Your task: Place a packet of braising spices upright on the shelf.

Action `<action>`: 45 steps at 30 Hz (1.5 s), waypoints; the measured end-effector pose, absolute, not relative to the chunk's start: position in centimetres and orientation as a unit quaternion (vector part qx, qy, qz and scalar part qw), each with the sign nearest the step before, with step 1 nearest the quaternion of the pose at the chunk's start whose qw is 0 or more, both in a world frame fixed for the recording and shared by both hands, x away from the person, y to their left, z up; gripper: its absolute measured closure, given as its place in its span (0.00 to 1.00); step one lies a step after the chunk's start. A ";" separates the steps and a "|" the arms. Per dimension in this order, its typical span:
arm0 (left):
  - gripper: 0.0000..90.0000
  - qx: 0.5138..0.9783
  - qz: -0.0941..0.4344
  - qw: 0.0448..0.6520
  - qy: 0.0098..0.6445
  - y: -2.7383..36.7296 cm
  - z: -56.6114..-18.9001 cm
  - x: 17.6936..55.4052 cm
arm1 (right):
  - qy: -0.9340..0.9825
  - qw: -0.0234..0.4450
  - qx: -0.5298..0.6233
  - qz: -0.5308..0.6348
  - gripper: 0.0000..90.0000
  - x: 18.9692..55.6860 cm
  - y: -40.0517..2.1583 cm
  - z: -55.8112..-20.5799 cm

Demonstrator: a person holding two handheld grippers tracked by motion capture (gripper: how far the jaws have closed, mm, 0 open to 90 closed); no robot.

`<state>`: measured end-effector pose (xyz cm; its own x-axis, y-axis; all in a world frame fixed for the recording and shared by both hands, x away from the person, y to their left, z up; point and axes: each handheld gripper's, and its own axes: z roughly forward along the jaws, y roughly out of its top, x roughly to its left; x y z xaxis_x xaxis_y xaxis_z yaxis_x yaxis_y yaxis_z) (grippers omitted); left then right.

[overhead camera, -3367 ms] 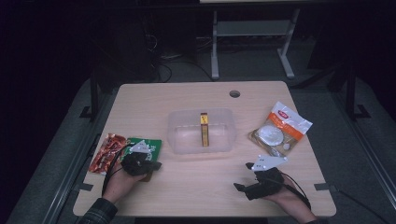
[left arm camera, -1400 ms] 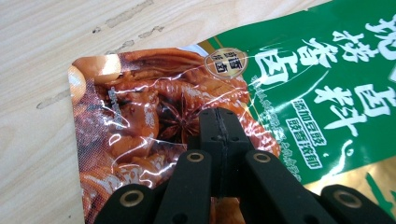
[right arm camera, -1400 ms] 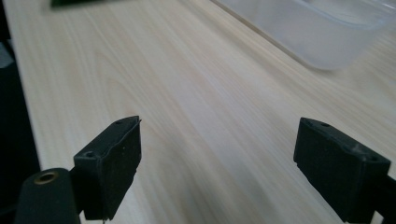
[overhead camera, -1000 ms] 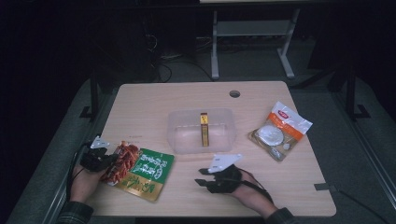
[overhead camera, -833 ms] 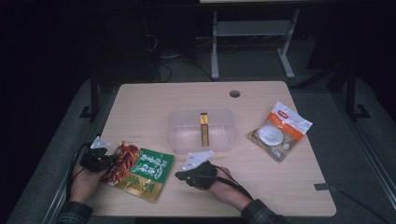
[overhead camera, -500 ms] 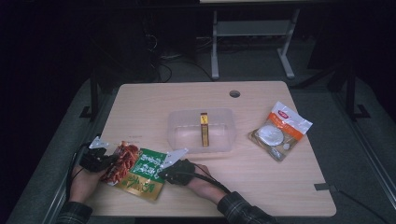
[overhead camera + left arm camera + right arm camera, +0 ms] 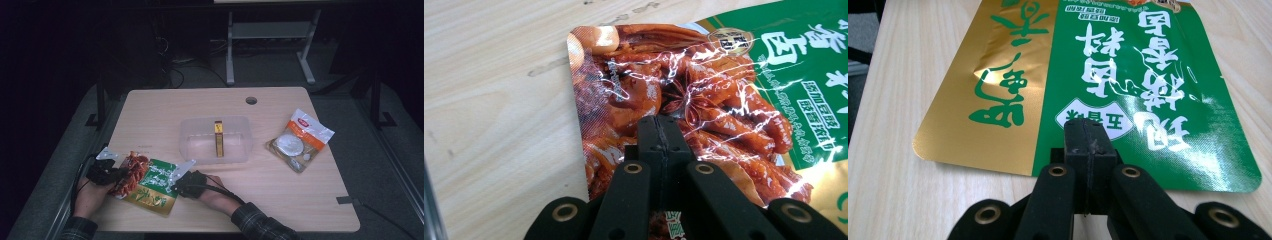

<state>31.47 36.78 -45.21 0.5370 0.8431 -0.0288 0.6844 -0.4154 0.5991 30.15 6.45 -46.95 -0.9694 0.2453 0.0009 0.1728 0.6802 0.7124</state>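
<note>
I have both grippers down at the near left corner of the table [image 7: 300, 200], working on the seasoning packet [image 7: 150, 182] that lies flat there, its red picture end toward the left edge and its gold end toward me.

My left gripper [image 7: 658, 131] has its jaws pressed together on the red end of the packet; from the left gripper view I judge they pinch the film at that edge. My right gripper [image 7: 1088, 137] has its jaws closed too, tips sitting over the green side edge of the packet, having just been closing; whether film is caught between them I cannot tell.

The risk I see: if the right jaws closed on nothing, a lift will be one-sided, and the packet will swing or slip from the left pinch. The glossy film could also slide out, or crease and tear if the two hands pull apart.

My left hand [image 7: 90, 195] rests at the table's edge, gripper pointing right and low. My right forearm crosses in from the bottom, with that gripper aimed left, nearly level.

Farther back stands the clear tub [image 7: 216, 141] with a small yellow box [image 7: 219, 139] upright in it, well apart. To the right lies the white and orange bag [image 7: 299, 140].
</note>
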 end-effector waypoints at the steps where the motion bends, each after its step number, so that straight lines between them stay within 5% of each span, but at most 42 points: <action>1: 1.00 0.831 0.138 0.283 0.458 36.8 -45.2 31.4 | 0.916 0.048 0.109 0.383 1.00 30.2 6.3 -47.0; 13: 1.00 0.862 0.078 0.312 0.392 32.5 -45.2 29.7 | 0.924 0.035 0.103 0.367 1.00 28.7 2.5 -46.6; 33: 1.00 0.904 -0.018 0.348 0.249 20.4 -45.6 27.6 | 0.930 0.030 0.159 0.329 1.00 27.2 -10.3 -46.1; 40: 1.00 0.911 -0.021 0.358 0.204 16.5 -45.5 27.5 | 0.922 0.049 0.214 0.318 1.00 28.4 -13.8 -46.0; 45: 1.00 0.909 0.009 0.366 0.198 17.6 -44.7 28.5 | 0.916 0.052 0.215 0.334 1.00 28.3 -13.8 -45.8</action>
<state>28.55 17.61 -44.65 0.9214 0.3669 -0.1278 0.3532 -0.6536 0.6694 28.30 -13.79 -45.80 -0.9024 0.4282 0.0478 0.3585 0.6847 0.6345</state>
